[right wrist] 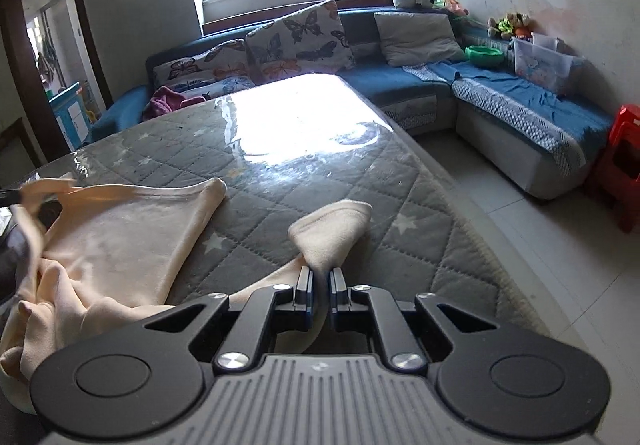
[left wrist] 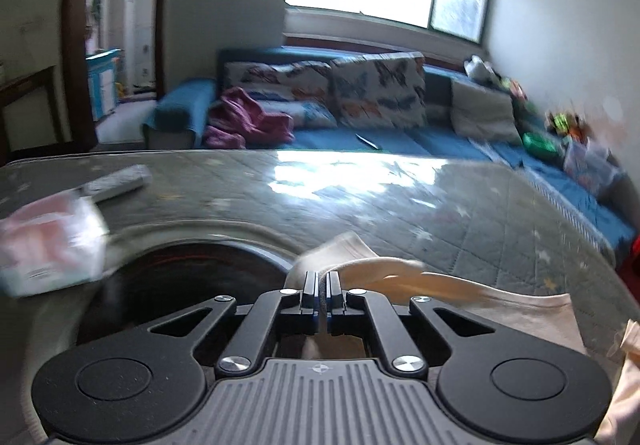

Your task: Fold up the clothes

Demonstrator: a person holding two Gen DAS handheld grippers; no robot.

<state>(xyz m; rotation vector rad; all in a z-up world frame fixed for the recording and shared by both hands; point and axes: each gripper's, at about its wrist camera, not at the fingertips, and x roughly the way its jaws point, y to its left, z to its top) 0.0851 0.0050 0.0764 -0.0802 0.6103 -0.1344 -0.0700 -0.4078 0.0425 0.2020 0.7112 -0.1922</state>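
Left hand-held gripper (left wrist: 321, 279): you clench a far edge of the cream garment (right wrist: 120, 229).
Right hand-held gripper (right wrist: 320, 277): you pinch its right corner over the worktop (right wrist: 360, 173).

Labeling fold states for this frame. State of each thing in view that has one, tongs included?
Left tongs: shut on the garment's edge.
Right tongs: shut on a bunched corner of the garment.
Garment: cream, unfolded, partly spread on the table, crumpled at the near left.
Table: quilted cover under clear glossy sheet, sunlit.
Pack: lying on the table, blurred.
Purple cloth: heaped on the sofa.
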